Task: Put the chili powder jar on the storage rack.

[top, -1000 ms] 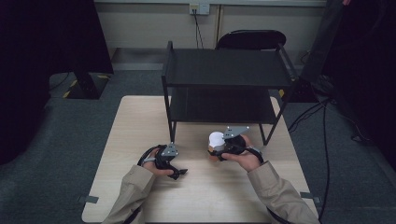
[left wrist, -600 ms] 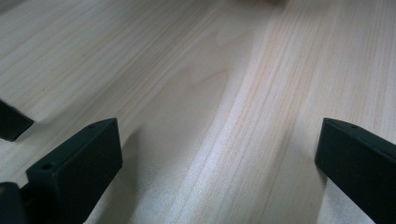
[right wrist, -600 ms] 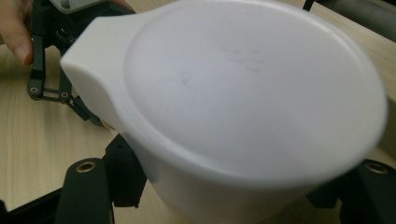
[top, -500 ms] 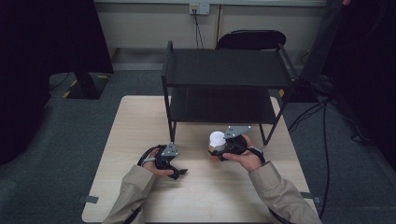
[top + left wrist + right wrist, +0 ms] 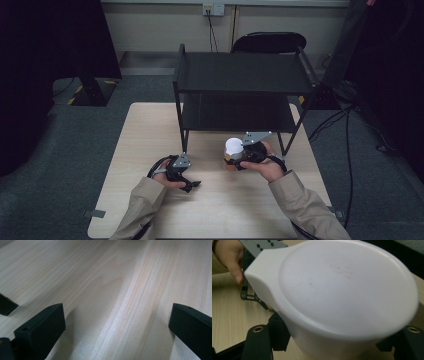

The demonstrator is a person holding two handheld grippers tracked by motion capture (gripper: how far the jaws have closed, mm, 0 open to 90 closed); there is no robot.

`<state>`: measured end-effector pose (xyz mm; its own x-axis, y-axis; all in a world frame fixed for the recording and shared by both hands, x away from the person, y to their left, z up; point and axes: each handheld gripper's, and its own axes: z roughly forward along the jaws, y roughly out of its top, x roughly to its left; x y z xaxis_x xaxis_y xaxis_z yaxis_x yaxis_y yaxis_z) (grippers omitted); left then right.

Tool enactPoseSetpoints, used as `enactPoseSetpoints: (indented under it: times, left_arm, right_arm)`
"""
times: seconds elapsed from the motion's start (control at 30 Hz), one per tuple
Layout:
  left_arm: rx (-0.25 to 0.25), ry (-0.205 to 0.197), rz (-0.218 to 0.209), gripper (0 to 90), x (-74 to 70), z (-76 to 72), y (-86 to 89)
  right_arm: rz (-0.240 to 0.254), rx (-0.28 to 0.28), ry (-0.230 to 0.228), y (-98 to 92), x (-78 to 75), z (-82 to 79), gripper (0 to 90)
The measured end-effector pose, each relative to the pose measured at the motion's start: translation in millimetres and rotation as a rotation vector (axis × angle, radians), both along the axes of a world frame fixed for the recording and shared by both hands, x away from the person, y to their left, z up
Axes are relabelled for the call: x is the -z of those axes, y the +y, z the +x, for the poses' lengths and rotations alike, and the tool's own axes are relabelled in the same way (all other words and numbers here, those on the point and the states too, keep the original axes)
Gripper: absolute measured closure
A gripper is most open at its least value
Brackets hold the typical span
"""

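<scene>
Pale wood-grain table (image 5: 150,130), rectangular, lying under both sets of jaws. Matte black two-tier shelf rack (image 5: 240,75), thin legs and flat slabs, standing just beyond the jaws on the table's far half. Dark chair (image 5: 270,42) behind the rack. White plastic container (image 5: 342,297), smooth, rounded, topped by a flat lid with a tab at one edge, sitting between the right gripper (image 5: 239,162) jaws and crowding that gripper's own camera; seen from above as a white-topped cup (image 5: 233,147) with an orange-brown lower part, near the rack's front leg. Right jaws pinching it from either side, black and blocky with brass-ringed screw holes. Left gripper (image 5: 192,185) low over bare wood, jaws spread wide with plain grain between. Left hand (image 5: 229,257) well beyond the container.
</scene>
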<state>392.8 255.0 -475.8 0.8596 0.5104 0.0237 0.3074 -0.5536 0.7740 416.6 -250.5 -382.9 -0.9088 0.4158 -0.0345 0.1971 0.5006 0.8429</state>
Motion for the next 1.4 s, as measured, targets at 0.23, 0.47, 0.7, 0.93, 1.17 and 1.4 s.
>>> enactPoseSetpoints:
  times: [0.23, 0.47, 0.7, 0.93, 1.17, 1.4]
  left_arm:
    - [0.001, 0.0, -0.001, 0.0, 0.2, 0.1, 0.3]
    - [-0.001, -0.001, -0.001, 0.0, 0.2, -0.3, -0.1]
    - [-0.004, -0.001, -0.001, 0.0, 0.3, -0.6, -0.4]
    - [-0.003, -0.001, 0.0, 0.0, 0.2, -0.5, -0.4]
    - [-0.003, -0.001, 0.0, 0.0, 0.0, -0.4, -0.6]
    - [-0.003, -0.001, 0.0, 0.0, 0.1, -0.4, -0.6]
  right_arm:
    - [0.015, 0.001, -0.003, -3.8, -9.8, -0.2, 30.6]
    - [0.014, 0.012, -0.005, -7.3, -24.0, 1.2, 30.6]
    - [0.029, 0.024, -0.017, -12.6, -39.0, 1.4, 30.6]
    - [0.044, 0.034, -0.026, -16.6, -54.6, 1.5, 30.7]
    - [0.027, 0.051, -0.044, -17.1, -67.0, 4.3, 30.6]
    - [0.036, 0.071, -0.047, -18.7, -74.7, 8.5, 30.7]
